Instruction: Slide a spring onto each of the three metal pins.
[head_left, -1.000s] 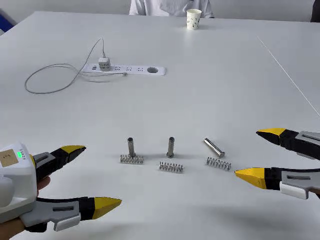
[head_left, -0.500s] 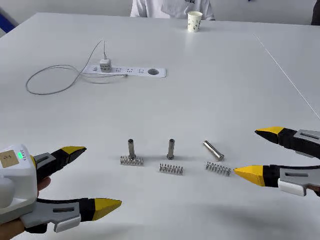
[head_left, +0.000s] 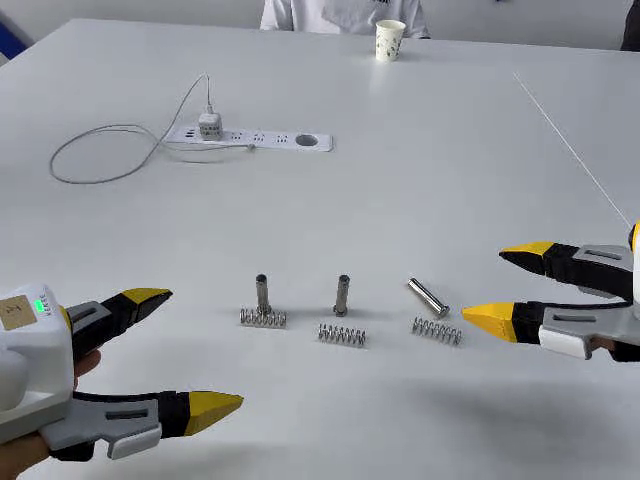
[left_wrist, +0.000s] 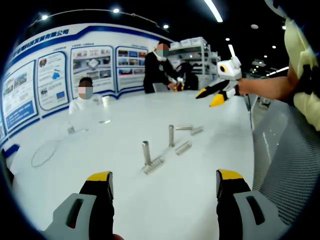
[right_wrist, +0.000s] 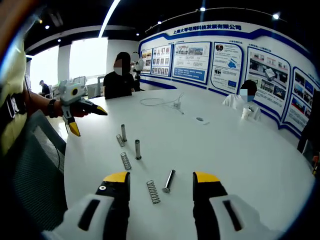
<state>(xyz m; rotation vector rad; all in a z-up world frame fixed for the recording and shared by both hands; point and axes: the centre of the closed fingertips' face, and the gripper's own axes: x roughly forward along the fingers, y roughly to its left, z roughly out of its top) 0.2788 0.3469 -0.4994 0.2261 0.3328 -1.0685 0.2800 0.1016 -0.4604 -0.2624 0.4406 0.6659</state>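
Observation:
Two metal pins stand upright on the white table, the left pin (head_left: 262, 293) and the middle pin (head_left: 342, 294); a third pin (head_left: 427, 297) lies on its side. A spring lies in front of each: left spring (head_left: 263, 318), middle spring (head_left: 342, 334), right spring (head_left: 437, 330). My right gripper (head_left: 508, 288) hovers open just right of the lying pin and right spring, nothing between its jaws. My left gripper (head_left: 185, 350) is open near the table's front left, apart from the pins. In the right gripper view the lying pin (right_wrist: 169, 180) and right spring (right_wrist: 152, 191) sit between the jaws' tips.
A white power strip (head_left: 250, 140) with a plugged charger and looping cable (head_left: 95, 152) lies at mid-left. A paper cup (head_left: 389, 40) stands at the far edge before a seated person. A table seam (head_left: 570, 150) runs along the right.
My right gripper has moved left toward the lying pin and right spring, and its jaws have narrowed somewhat. The left gripper has stayed put.

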